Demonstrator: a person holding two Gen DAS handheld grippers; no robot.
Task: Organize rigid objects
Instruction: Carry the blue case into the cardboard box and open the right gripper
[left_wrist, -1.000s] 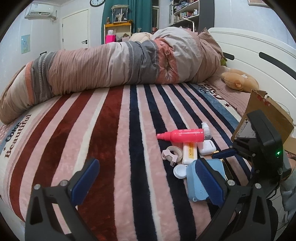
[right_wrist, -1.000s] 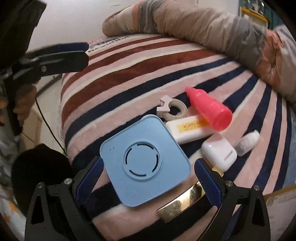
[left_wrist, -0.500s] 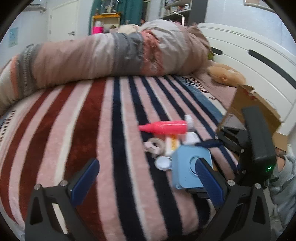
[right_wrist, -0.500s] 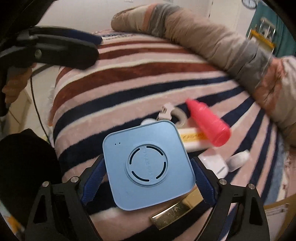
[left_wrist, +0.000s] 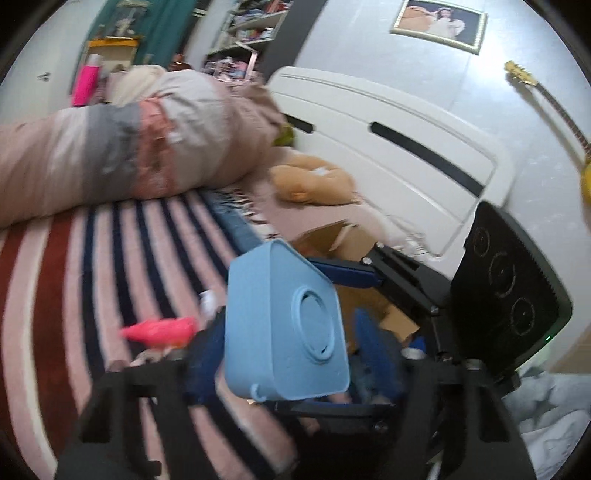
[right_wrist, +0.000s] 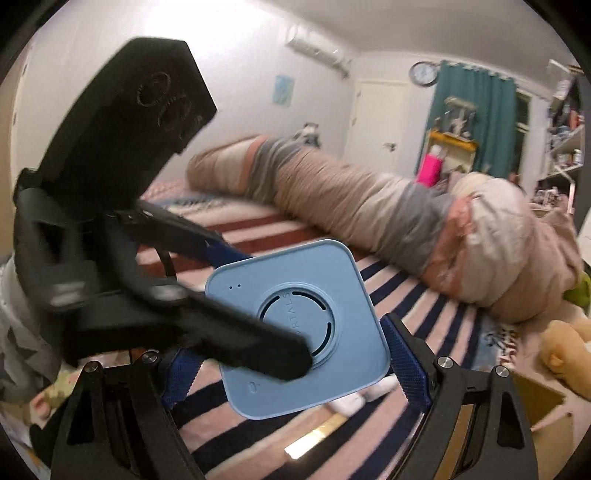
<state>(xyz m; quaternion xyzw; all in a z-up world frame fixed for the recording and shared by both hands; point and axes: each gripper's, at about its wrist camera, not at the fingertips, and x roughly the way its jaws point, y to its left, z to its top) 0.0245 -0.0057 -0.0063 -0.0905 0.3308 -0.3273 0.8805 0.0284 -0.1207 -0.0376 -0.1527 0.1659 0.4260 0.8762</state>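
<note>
The blue square box (right_wrist: 299, 325) is up off the striped blanket (right_wrist: 424, 306), and we have it pinched edge to edge in our right gripper (right_wrist: 284, 354), pads tight on two opposite sides. Our left gripper (left_wrist: 284, 350) reaches in around the same box, jaws spread wide with a finger to either side, not clamping. Looks like a handover, or a two-handed steady. To do it well, we close the left on firm flat faces before the right lets go, keeping the box level. Below lies the pink bottle (left_wrist: 159, 330) among other small bits too blurred to name, and the cardboard box (left_wrist: 351, 240) waits just beyond, near the headboard (left_wrist: 388, 147).
</note>
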